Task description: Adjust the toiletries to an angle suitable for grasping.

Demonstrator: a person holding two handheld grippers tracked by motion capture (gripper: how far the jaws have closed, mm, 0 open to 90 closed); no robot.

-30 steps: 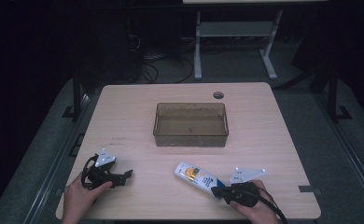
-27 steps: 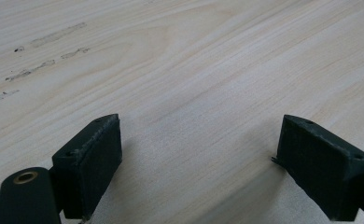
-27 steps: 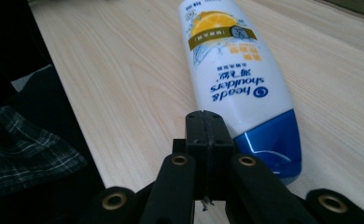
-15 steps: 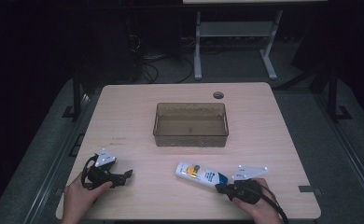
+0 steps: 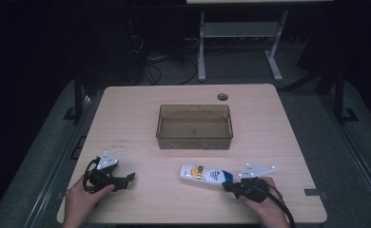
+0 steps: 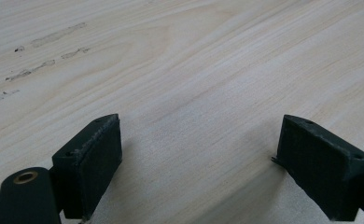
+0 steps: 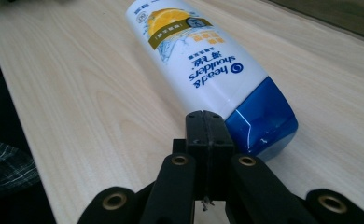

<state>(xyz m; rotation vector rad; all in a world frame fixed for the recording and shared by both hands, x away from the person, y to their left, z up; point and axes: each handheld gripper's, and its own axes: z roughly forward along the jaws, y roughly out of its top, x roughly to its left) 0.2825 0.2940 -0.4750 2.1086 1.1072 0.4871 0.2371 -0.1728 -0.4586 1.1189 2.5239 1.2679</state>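
We are resting our right gripper, jaws together, at the shampoo bottle (lying flat on the desk); left gripper jaws are gaping apart

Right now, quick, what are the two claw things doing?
Left gripper: open, nothing between its jaws, just bare table.
Right gripper: shut, jaws pressed together, holding nothing; its tip sits by the blue cap of the shampoo bottle.

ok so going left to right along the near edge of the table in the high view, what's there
left gripper → shampoo bottle, lying on its side → right gripper, shut, its tips at the bottle's blue cap end
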